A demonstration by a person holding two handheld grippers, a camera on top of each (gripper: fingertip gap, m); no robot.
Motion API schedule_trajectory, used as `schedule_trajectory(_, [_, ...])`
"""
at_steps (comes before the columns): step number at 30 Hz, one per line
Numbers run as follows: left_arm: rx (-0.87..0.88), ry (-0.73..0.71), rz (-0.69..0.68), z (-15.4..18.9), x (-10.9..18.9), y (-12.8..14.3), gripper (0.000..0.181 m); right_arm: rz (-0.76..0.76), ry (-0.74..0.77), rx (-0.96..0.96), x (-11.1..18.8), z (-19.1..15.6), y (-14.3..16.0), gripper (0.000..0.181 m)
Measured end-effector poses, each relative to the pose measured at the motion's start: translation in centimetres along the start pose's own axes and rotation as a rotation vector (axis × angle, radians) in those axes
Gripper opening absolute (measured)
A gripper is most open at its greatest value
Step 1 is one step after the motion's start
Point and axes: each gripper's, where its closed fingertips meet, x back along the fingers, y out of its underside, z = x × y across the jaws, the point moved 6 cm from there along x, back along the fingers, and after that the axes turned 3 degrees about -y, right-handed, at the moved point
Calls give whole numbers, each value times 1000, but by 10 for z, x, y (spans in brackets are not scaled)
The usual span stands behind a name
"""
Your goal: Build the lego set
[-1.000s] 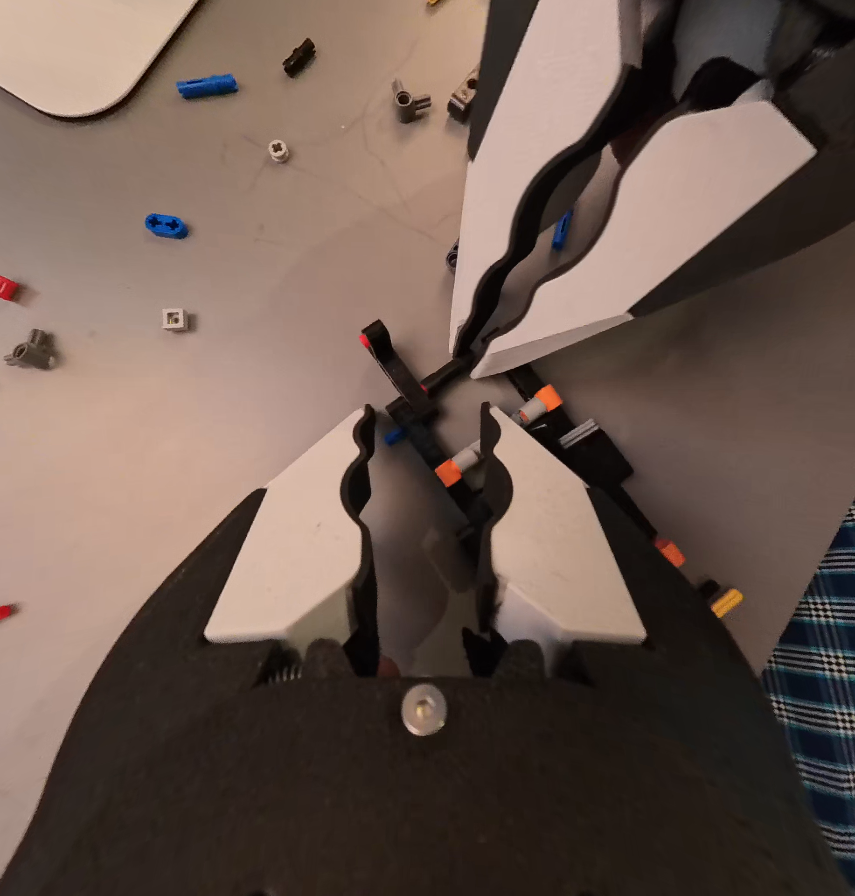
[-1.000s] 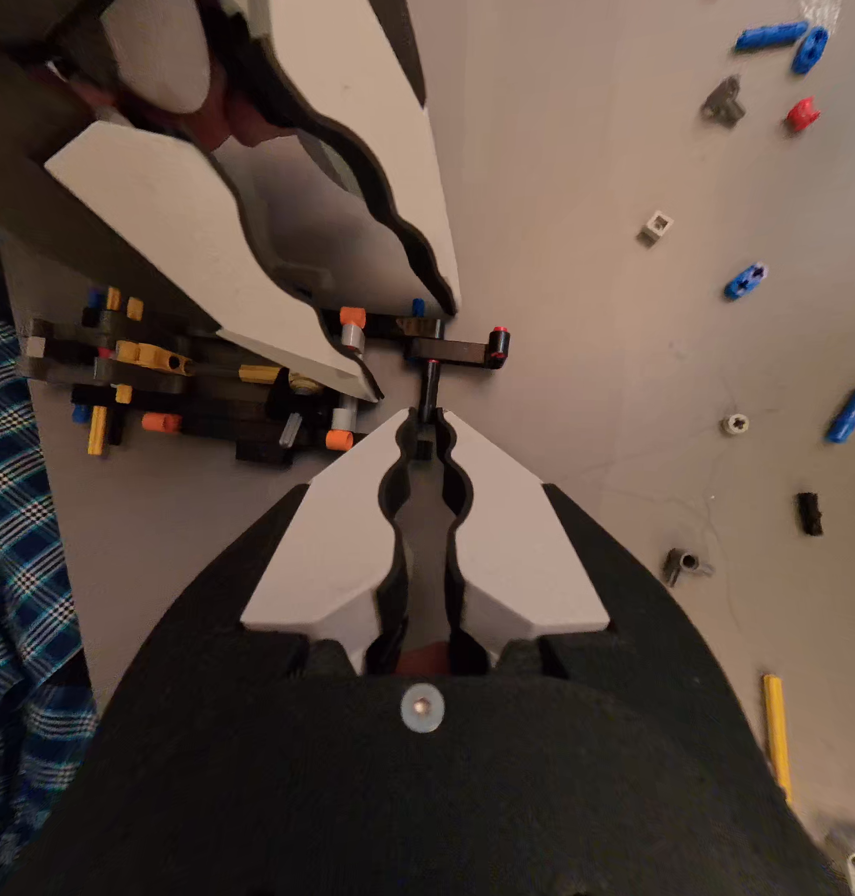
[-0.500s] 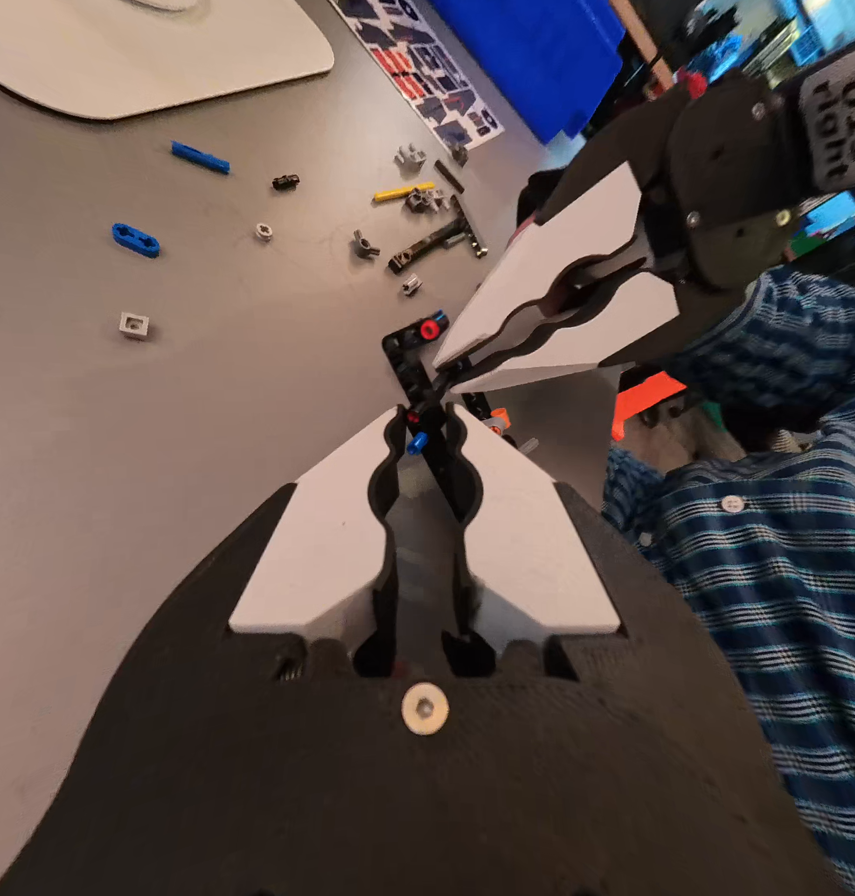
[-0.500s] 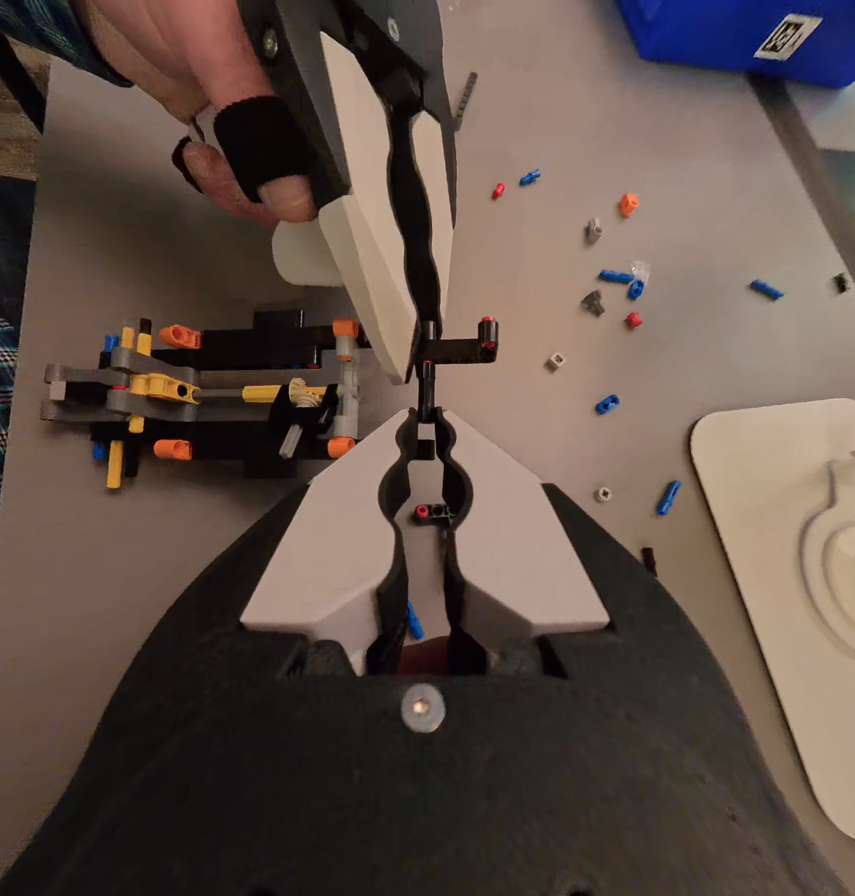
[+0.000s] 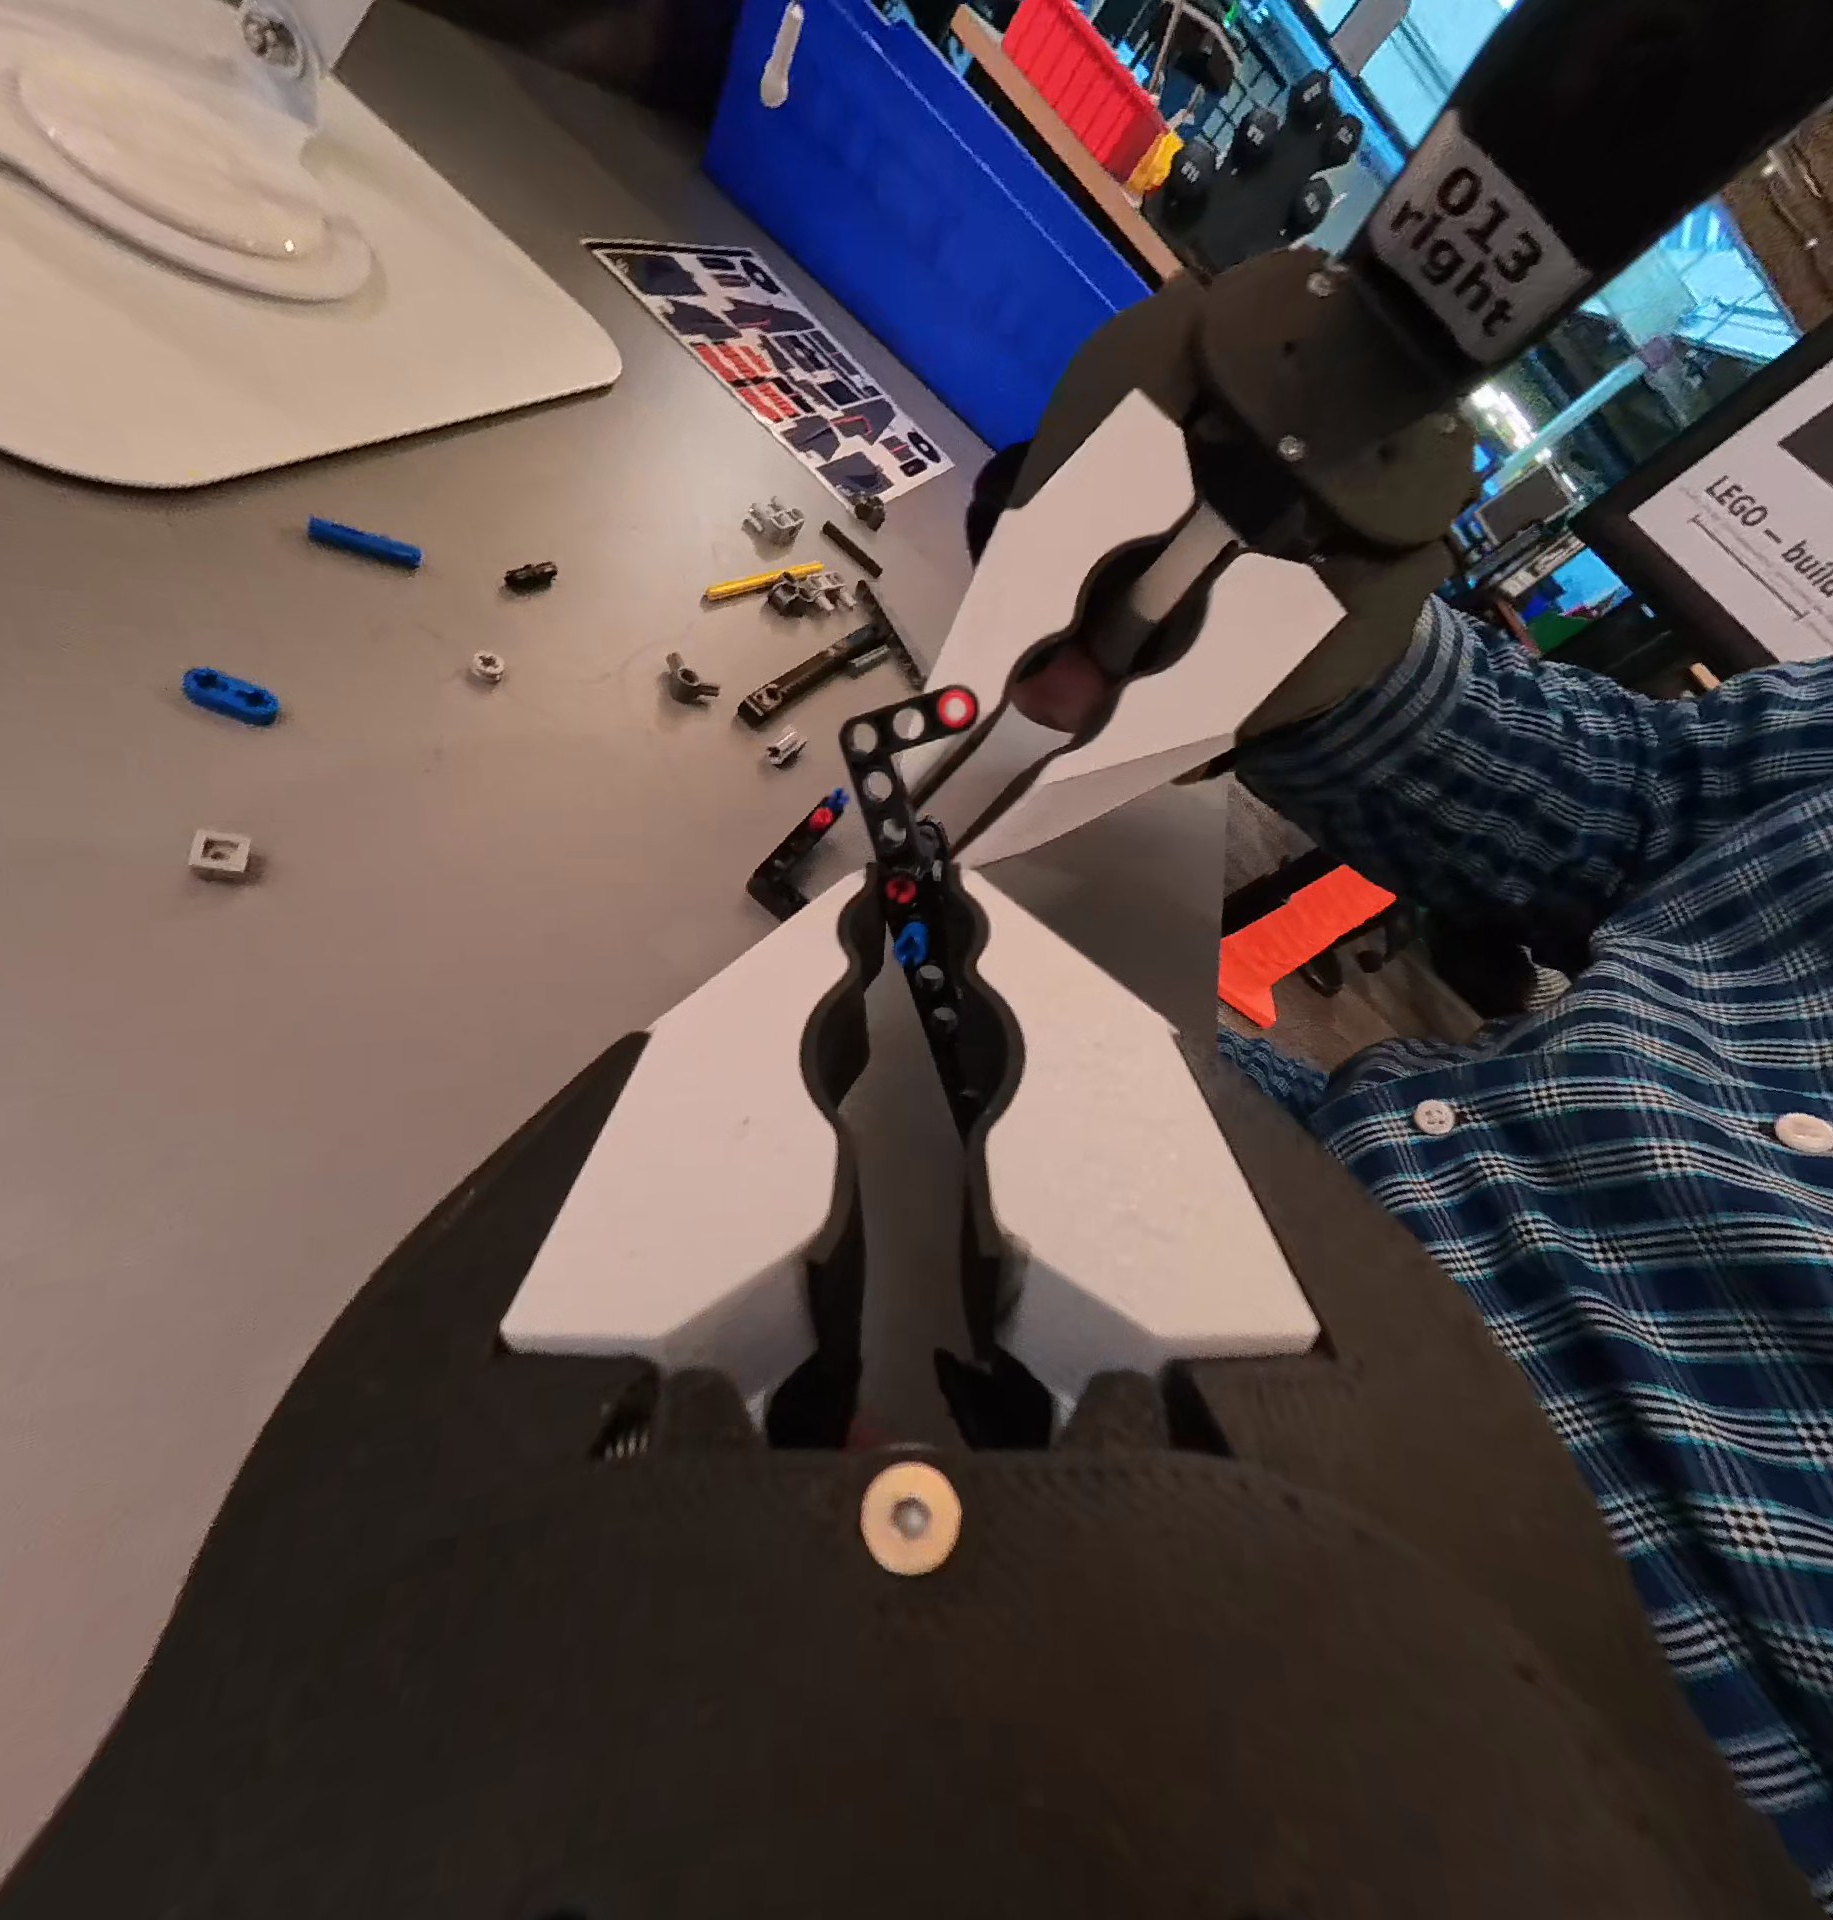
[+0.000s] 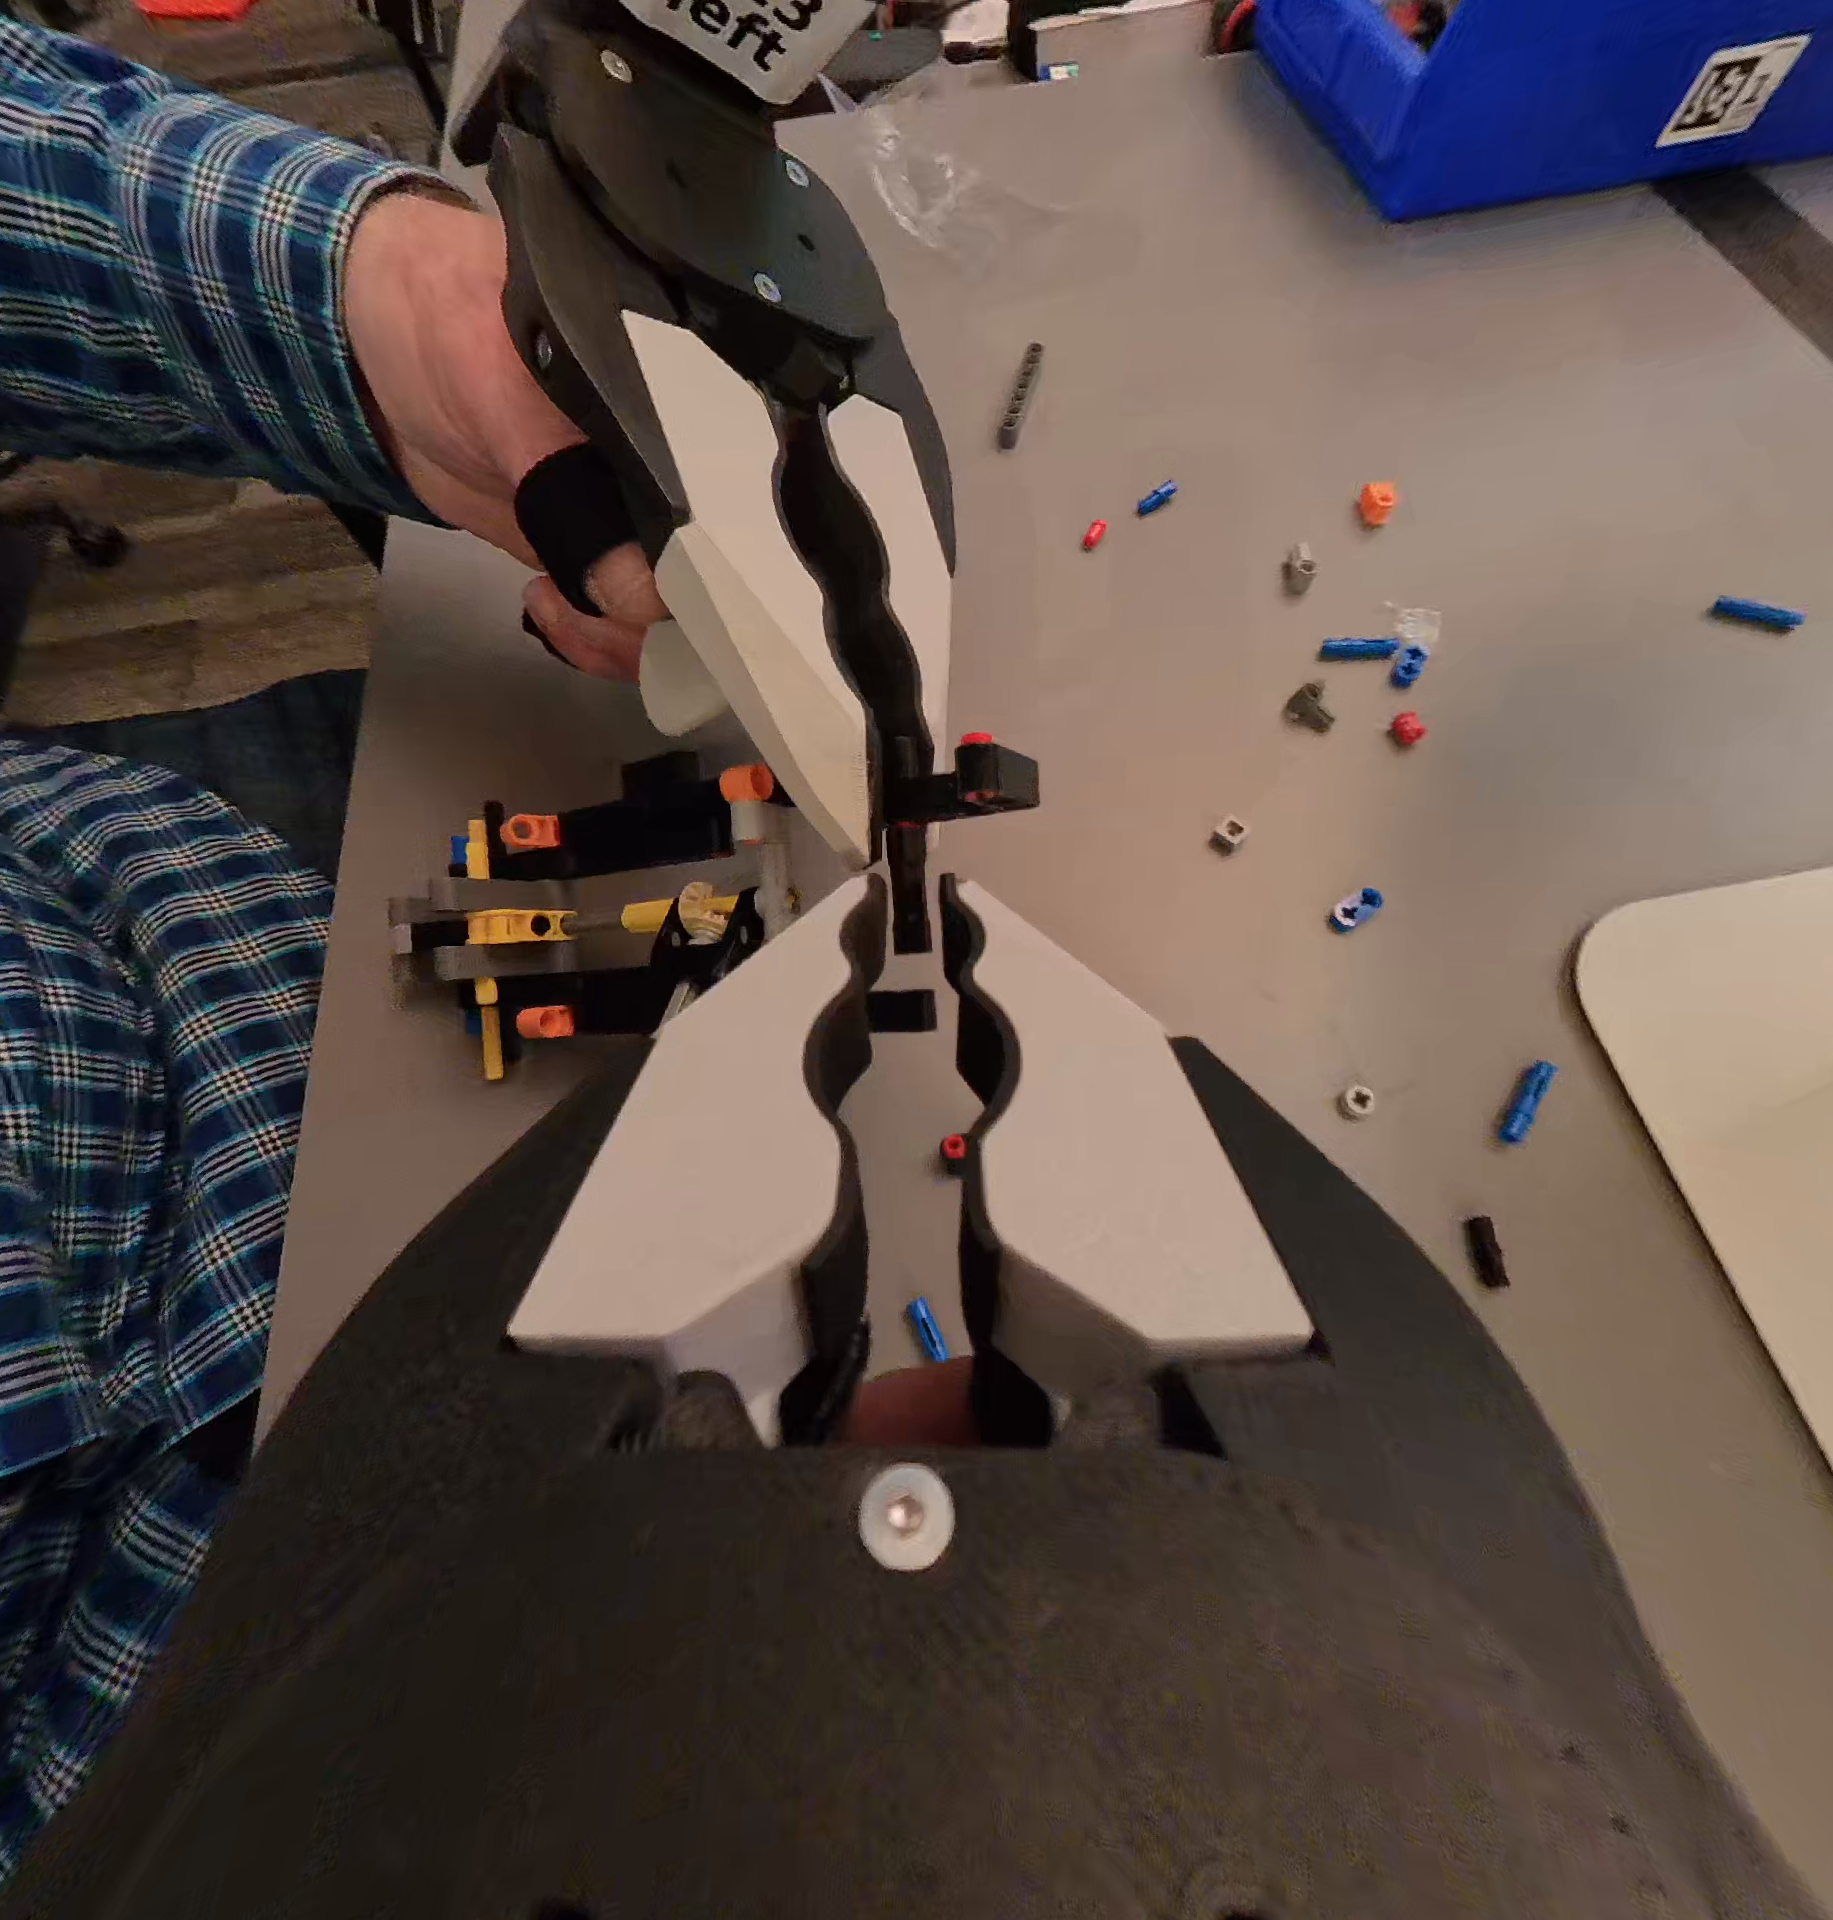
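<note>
A black L-shaped beam (image 5: pixel 884 774) with red pins and a blue pin is held in the air over the grey table. My left gripper (image 5: pixel 912 883) is shut on its long arm. In the right wrist view the beam (image 6: pixel 995 779) hangs below the left gripper (image 6: pixel 881 831). My right gripper (image 6: pixel 907 899) is shut on a short black piece (image 6: pixel 907 883) that sticks out of the beam's side. In the left wrist view the right gripper (image 5: pixel 953 857) meets the beam from the upper right. The part-built black, grey and yellow model (image 6: pixel 600 914) lies on the table to the left.
Loose blue, red, grey and black pieces (image 6: pixel 1359 655) are scattered on the table, with another black beam (image 5: pixel 792 857) just below the grippers. A white base plate (image 5: pixel 216 343), a sticker sheet (image 5: pixel 777 364) and a blue bin (image 5: pixel 922 229) are farther back. A plaid sleeve (image 5: pixel 1618 1143) is at the right. The tips of both grippers are at nearly the same place.
Both grippers have risen from the model on the table and carry the black L-shaped beam up with them. The left gripper has shut on the beam.
</note>
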Motion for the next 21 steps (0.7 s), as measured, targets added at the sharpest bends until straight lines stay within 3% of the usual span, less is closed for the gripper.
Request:
schedule_trajectory(10, [-3, 31, 39, 1, 2, -1, 9, -79, 42, 99, -7, -3, 1, 4])
schedule_trajectory(16, [-6, 31, 49, 1, 4, -2, 9, -57, 68, 82, -7, -3, -1, 10])
schedule_trajectory(17, [5, 31, 57, 0, 5, -2, 8, -46, 73, 71, -5, -2, -2, 19])
schedule_trajectory(21, [51, 51, 97, -4, 9, -3, 8, -33, 61, 22, 10, 2, -3, 21])
